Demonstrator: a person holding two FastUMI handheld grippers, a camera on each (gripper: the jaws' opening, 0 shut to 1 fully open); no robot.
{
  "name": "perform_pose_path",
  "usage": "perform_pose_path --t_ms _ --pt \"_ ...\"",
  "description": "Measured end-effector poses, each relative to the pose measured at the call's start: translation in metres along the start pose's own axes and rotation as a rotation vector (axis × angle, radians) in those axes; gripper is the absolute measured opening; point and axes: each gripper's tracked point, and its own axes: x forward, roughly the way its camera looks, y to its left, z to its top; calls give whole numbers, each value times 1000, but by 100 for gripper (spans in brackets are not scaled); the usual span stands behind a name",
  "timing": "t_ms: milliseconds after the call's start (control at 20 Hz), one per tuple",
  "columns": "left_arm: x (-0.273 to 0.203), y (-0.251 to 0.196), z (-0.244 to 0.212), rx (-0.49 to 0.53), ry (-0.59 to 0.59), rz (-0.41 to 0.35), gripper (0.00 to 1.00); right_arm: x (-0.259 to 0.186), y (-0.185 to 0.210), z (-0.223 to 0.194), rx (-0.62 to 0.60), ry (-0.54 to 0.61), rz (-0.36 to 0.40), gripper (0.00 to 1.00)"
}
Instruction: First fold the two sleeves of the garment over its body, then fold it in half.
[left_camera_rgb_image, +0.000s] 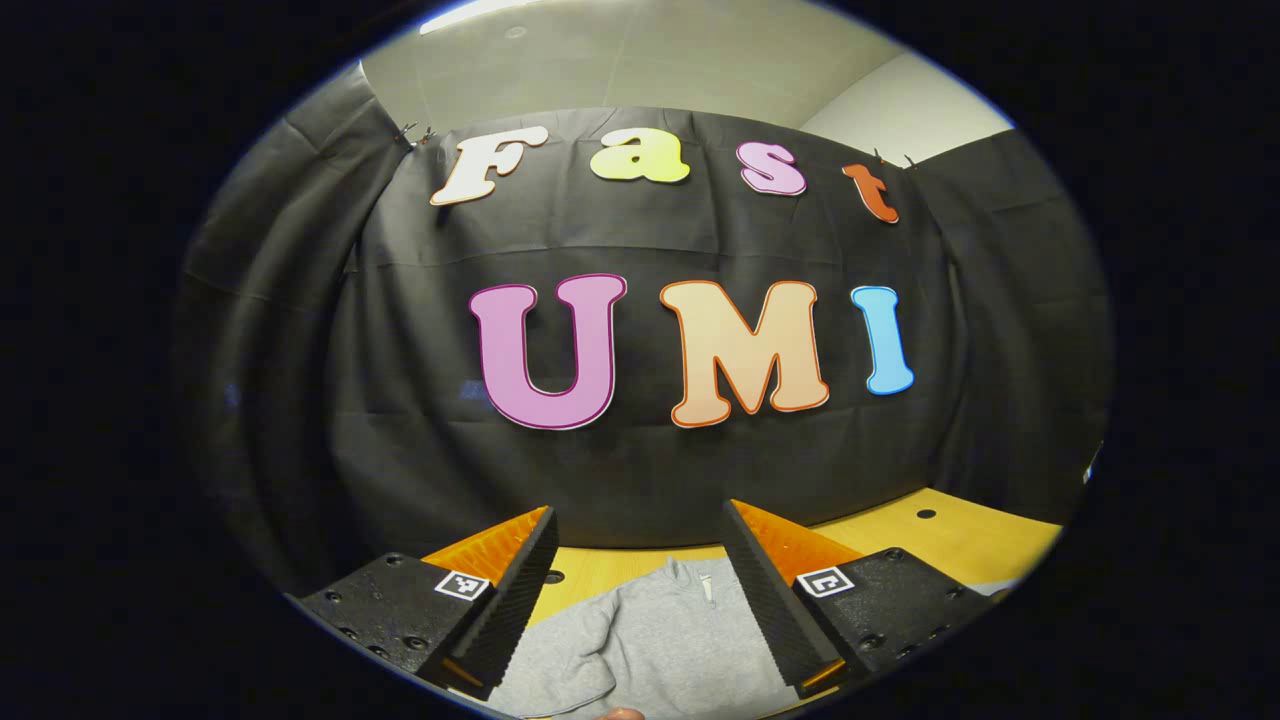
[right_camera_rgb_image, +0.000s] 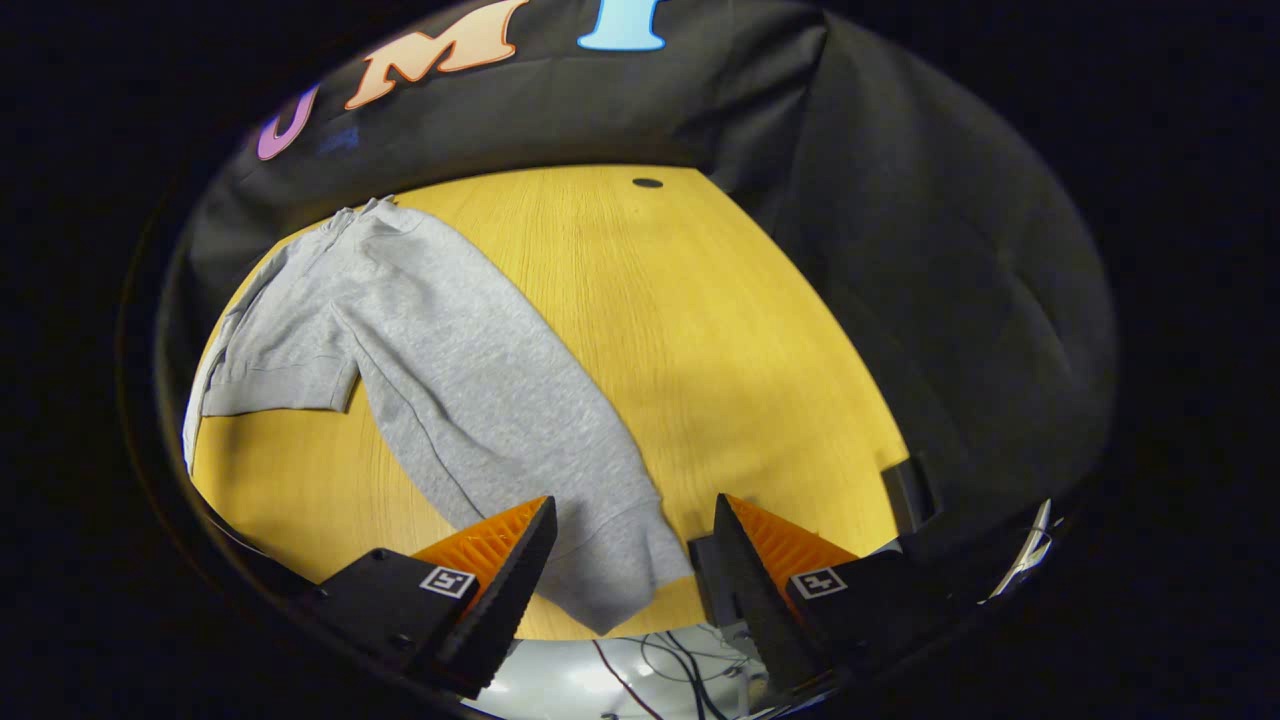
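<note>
Grey knit sweatshirt (right_camera_rgb_image: 440, 370) lies flat on yellow wooden tabletop (right_camera_rgb_image: 720, 340), one sleeve cuff (right_camera_rgb_image: 620, 570) at its near edge. Soft, light, floppy; pinch the cuff. Left gripper (left_camera_rgb_image: 640, 575) and right gripper (right_camera_rgb_image: 632, 560) both spread, empty.

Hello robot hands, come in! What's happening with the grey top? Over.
Both grippers open, holding nothing. Grey garment flat on the wooden table, one sleeve out sideways. Nothing in the way.
</note>
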Motion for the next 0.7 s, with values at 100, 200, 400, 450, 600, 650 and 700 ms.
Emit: perform_pose_path --t_ms 100,200,400,450,600,650,700 --pt "-2 2 0 3 2 8 95 6 1 -8 -2 28 -1 98" --pt "-4 4 -1 8 5 12 95 6 1 -15 -19 52 -7 98" --pt "-6 3 -2 8 11 14 95 9 0 -14 -40 75 4 100" --pt "-5 3 -2 7 11 12 95 10 0 -14 -62 78 11 97" --pt "-6 0 -3 8 13 8 95 10 -2 -15 -130 87 8 93" --pt "-6 0 -4 9 14 7 95 11 -1 -14 -143 90 9 93" --pt "-7 1 -4 10 15 8 97 12 0 -14 -153 91 11 98"
